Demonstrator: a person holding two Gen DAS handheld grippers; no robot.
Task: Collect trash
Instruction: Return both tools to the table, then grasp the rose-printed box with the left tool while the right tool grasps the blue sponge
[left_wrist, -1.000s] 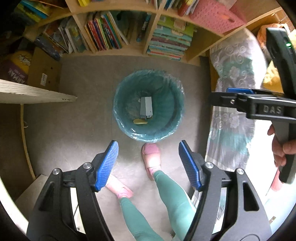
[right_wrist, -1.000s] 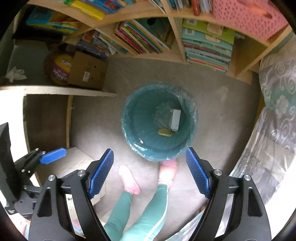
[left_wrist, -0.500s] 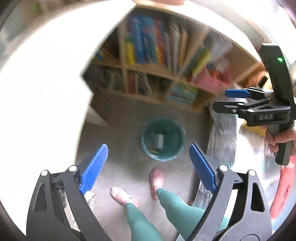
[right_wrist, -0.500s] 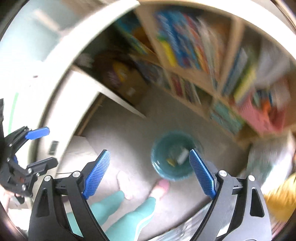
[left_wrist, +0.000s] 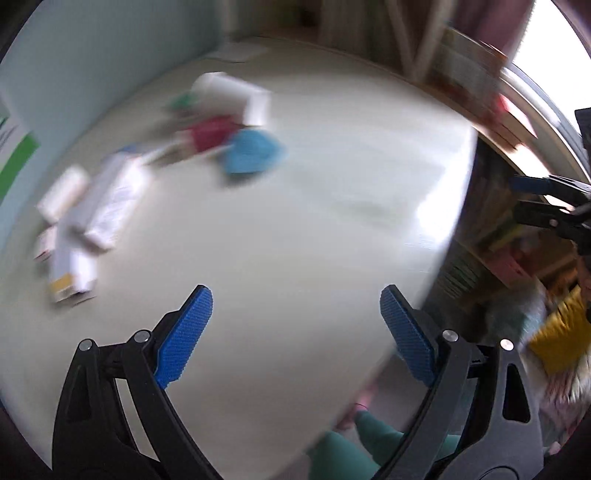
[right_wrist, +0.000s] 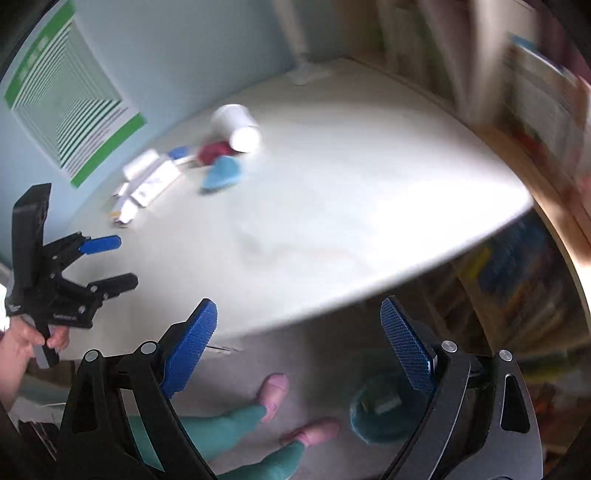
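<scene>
left gripper: jaws spread wide over the bare near part of the desk, with nothing between the blue pads; they have just been opening.
right gripper: jaws likewise wide apart and empty, having just been opening; it hangs over the desk's near edge, with the floor showing below.
trash location: all of it sits in one loose cluster toward the desk's far left corner, close to the wall and well apart from both grippers.
white cup: lies on its side at the far end of the cluster, open mouth toward the camera. Probably light and thin-walled, so it may roll or crush; a gentle pinch across the rim or body looks best.
blue wad: sits just beside the cup, on the side nearer the desk's middle. It looks soft and crumpled, so likely light and yielding, and can be gripped anywhere.
red piece: lies between the cup and the blue wad, seemingly touching both; probably a crumpled wrapper, though the material is unclear.
white cartons: small boxes lie at the left end of the cluster, nearest the desk's left edge. Likely empty, stiff card, best pinched across the narrow faces.
teal bin: stands on the floor below the desk's near edge, partly behind the right gripper's finger.
hard to make out: the left wrist view is heavily smeared, so the cartons' number, print and contact points cannot be told.
</scene>
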